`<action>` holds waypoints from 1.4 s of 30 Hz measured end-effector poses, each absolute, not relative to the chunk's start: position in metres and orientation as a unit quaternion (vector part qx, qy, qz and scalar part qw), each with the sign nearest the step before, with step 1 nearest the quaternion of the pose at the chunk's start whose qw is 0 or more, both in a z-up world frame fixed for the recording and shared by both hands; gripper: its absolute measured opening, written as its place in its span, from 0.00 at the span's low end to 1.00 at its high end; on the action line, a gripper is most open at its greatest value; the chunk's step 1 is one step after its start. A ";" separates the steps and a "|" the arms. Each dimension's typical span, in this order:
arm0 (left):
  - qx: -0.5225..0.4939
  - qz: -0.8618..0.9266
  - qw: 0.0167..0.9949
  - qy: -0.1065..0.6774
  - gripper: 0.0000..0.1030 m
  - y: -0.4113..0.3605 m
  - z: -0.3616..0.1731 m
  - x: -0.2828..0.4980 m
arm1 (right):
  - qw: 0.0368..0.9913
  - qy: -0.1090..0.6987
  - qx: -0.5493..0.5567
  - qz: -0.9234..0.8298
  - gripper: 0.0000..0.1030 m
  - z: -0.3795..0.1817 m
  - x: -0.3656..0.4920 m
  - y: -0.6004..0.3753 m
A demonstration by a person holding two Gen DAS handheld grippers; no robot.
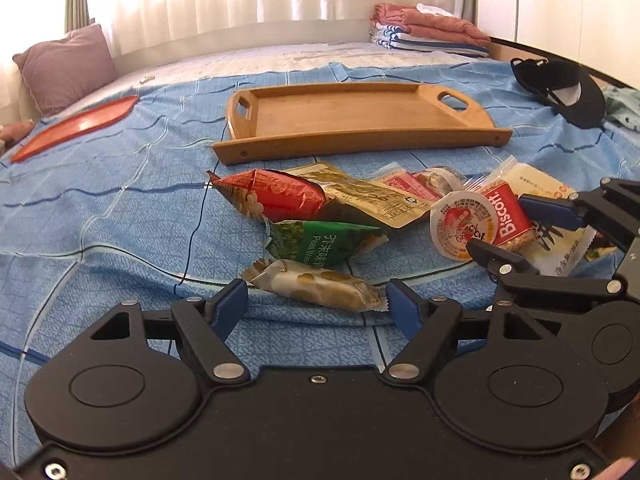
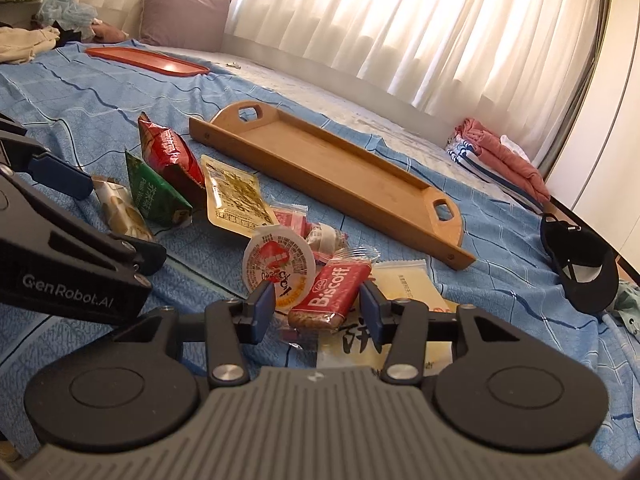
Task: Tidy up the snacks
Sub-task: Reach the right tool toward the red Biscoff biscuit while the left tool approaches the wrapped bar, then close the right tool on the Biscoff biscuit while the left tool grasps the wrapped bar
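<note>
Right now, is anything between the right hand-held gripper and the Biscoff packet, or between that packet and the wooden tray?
Nothing blocks the right hand-held gripper: the Biscoff packet already lies between its open jaws. Toward the wooden tray, a few wrapped snacks lie on the sheet; lifted over them, the path looks clear.

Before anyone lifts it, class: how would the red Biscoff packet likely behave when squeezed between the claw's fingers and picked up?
The Biscoff packet lies between the right claw's open fingers. Its glossy film probably makes it a bit slippery. The biscuit showing through the clear end suggests a stiff but brittle core, so a hard squeeze might crack it. It looks small and thin, so probably light. Flat-sided, it seems unlikely to roll.
</note>
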State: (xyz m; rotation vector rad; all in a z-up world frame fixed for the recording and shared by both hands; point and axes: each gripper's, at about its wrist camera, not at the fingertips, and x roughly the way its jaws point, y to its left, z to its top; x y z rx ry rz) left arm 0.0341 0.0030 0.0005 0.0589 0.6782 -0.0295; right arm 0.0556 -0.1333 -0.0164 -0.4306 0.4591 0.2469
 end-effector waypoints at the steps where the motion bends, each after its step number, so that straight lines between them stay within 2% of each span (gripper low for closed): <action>1: 0.027 -0.015 0.943 0.332 0.70 0.004 0.001 0.034 | 0.944 0.225 -0.209 0.121 0.46 -0.016 0.056 -0.134; 3: 0.027 -0.015 0.943 0.330 0.67 0.006 0.002 0.033 | 0.948 0.222 -0.198 0.111 0.26 -0.012 0.055 -0.139; 4: 0.028 -0.015 0.944 0.330 0.67 0.007 0.003 0.033 | 0.951 0.221 -0.189 0.105 0.24 -0.010 0.055 -0.144; 5: 0.029 -0.014 0.944 0.329 0.67 0.007 0.003 0.033 | 0.954 0.222 -0.176 0.102 0.16 -0.007 0.055 -0.150; 8: 0.033 -0.011 0.945 0.326 0.67 0.008 0.004 0.032 | 0.958 0.225 -0.162 0.068 0.13 -0.001 0.056 -0.166; 15: 0.037 0.000 0.947 0.320 0.70 0.007 0.002 0.035 | 0.959 0.232 -0.143 0.073 0.18 0.012 0.047 -0.187; 16: 0.040 0.000 0.947 0.320 0.73 0.007 0.001 0.037 | 0.956 0.235 -0.152 0.084 0.25 0.011 0.045 -0.181; 17: 0.041 0.001 0.947 0.319 0.75 0.007 0.001 0.039 | 0.954 0.235 -0.164 0.093 0.38 0.009 0.043 -0.174; 19: 0.046 0.005 0.948 0.315 0.86 0.007 0.002 0.040 | 0.948 0.232 -0.189 0.106 0.49 0.002 0.039 -0.160; 20: 0.048 0.005 0.949 0.312 0.88 0.007 0.003 0.041 | 0.945 0.233 -0.199 0.111 0.56 -0.002 0.039 -0.153; 22: 0.056 0.000 0.950 0.308 0.91 0.008 0.003 0.042 | 0.941 0.239 -0.207 0.123 0.60 -0.007 0.039 -0.143; 24: 0.058 -0.006 0.944 0.324 0.89 0.010 -0.001 0.047 | 0.939 0.241 -0.212 0.124 0.64 -0.012 0.043 -0.135; 28: 0.012 -0.022 0.940 0.340 0.71 0.021 0.000 0.050 | 0.937 0.231 -0.241 0.106 0.64 -0.018 0.055 -0.122; 30: 0.011 -0.026 0.940 0.339 0.64 0.022 0.002 0.049 | 0.937 0.229 -0.243 0.103 0.59 -0.019 0.059 -0.122; 33: 0.014 -0.022 0.941 0.338 0.61 0.022 0.005 0.047 | 0.943 0.224 -0.229 0.093 0.45 -0.015 0.058 -0.131; 36: 0.010 -0.025 0.941 0.338 0.57 0.021 0.005 0.045 | 0.950 0.225 -0.203 0.075 0.44 -0.008 0.056 -0.149; 42: 0.018 -0.022 0.943 0.333 0.56 0.015 0.008 0.041 | 0.955 0.235 -0.181 0.019 0.45 -0.002 0.059 -0.186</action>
